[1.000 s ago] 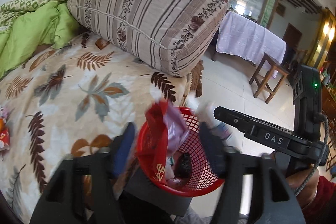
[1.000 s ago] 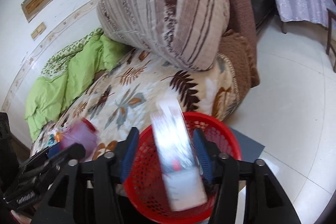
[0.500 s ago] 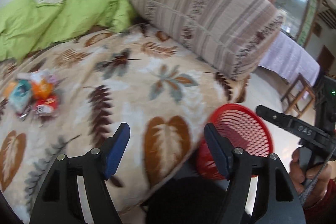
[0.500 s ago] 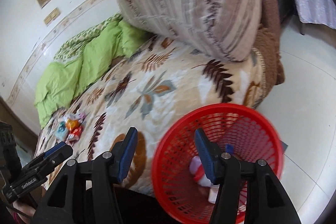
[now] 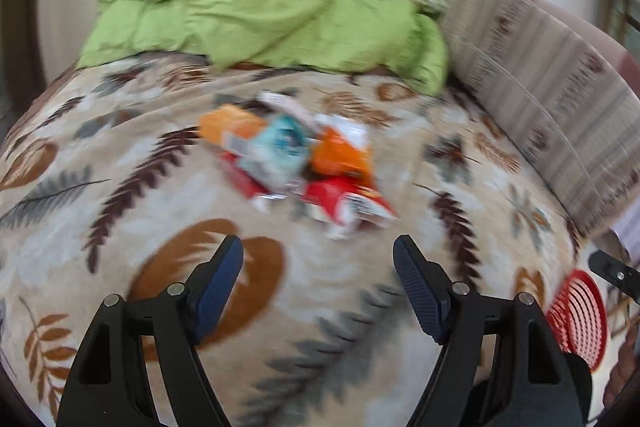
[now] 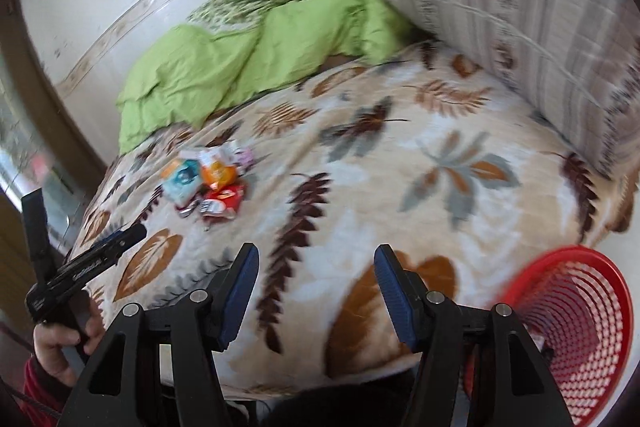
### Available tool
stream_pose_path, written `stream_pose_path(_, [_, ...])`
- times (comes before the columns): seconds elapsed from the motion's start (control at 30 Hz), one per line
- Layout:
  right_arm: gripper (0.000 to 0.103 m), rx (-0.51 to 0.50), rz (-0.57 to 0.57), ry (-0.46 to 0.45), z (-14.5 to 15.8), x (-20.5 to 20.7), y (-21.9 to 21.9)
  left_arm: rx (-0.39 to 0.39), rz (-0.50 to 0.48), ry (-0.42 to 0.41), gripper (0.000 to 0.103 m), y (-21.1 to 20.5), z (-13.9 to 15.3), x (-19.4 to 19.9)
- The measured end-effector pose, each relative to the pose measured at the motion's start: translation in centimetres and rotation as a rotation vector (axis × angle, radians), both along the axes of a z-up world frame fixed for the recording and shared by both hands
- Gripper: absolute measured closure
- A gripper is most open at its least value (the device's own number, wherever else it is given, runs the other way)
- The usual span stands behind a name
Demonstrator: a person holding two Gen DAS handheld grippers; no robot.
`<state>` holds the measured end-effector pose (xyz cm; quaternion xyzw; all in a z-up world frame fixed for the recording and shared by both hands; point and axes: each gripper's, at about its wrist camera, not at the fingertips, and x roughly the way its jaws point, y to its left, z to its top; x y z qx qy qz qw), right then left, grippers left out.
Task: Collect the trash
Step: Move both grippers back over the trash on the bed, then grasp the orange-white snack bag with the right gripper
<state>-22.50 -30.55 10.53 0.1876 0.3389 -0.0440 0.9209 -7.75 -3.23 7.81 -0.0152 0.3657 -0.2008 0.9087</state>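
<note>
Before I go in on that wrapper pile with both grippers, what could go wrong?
1. The wrappers overlap in one heap on the soft leaf blanket; the pads could pinch fabric too, or lift one wrapper and scatter the rest.
2. The left gripper and right gripper, both open and empty, may crowd each other over one small pile.
3. The red basket sits off the bed edge, so a loosely held wrapper could drop on the way.

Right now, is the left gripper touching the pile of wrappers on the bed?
Apart. In the left wrist view the open left gripper has nothing between its jaws, and bare blanket shows between them and the wrappers.
</note>
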Motion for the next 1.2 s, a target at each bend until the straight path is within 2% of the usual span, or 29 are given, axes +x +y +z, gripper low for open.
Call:
stream_pose_path(0.1, [0.038, -0.006, 0.065, 0.014, 0.1, 4.0, 2.9, -0.033, 0.081, 0.028, 0.027, 3.2, -1.4, 2.4])
stream_pose_path(0.13, [0.035, -0.003, 0.079, 0.019, 0.0, 5.1, 3.5, -0.045, 0.103, 0.046, 0.027, 3.9, -1.8, 3.1])
stream_pose_path(0.23, [0.031, -0.004, 0.119, 0.042, -0.5, 9.9, 5.9, -0.113, 0.147, 0.089, 0.027, 6.0, -2.1, 4.9])
stream_pose_path(0.3, [0.025, -0.006, 0.141, 0.062, -1.0, 13.5, 7.4, -0.133, 0.156, 0.092, 0.027, 6.7, -2.0, 5.6])
stream_pose_path(0.43, [0.025, -0.012, 0.123, 0.084, -2.2, 19.9, 9.1, -0.128, 0.158, 0.087, 0.027, 7.1, -2.0, 6.5])
stream_pose_path(0.63, [0.025, -0.009, 0.095, 0.104, -5.1, 26.0, 10.5, -0.161, 0.166, 0.106, 0.027, 8.1, -2.3, 8.1])
stream_pose_path(0.7, [0.026, -0.005, 0.100, 0.093, -5.8, 26.4, 10.4, -0.170, 0.163, 0.109, 0.027, 8.1, -2.5, 8.5])
stream_pose_path(0.77, [0.051, -0.017, 0.107, 0.092, -6.3, 26.5, 10.3, -0.175, 0.156, 0.102, 0.027, 7.8, -2.5, 8.9])
stream_pose_path(0.97, [0.052, 0.040, 0.117, 0.029, -4.5, 24.5, 9.3, -0.183, 0.089, 0.079, 0.027, 4.7, -2.1, 9.9])
stream_pose_path(1.1, [0.052, 0.043, 0.078, 0.003, -3.7, 23.1, 8.5, -0.143, 0.069, 0.044, 0.027, 2.0, -2.0, 11.3])
stream_pose_path(1.2, [0.052, 0.051, 0.054, -0.008, -3.4, 22.5, 7.5, -0.102, 0.038, 0.056, 0.027, -0.3, -2.4, 12.8])
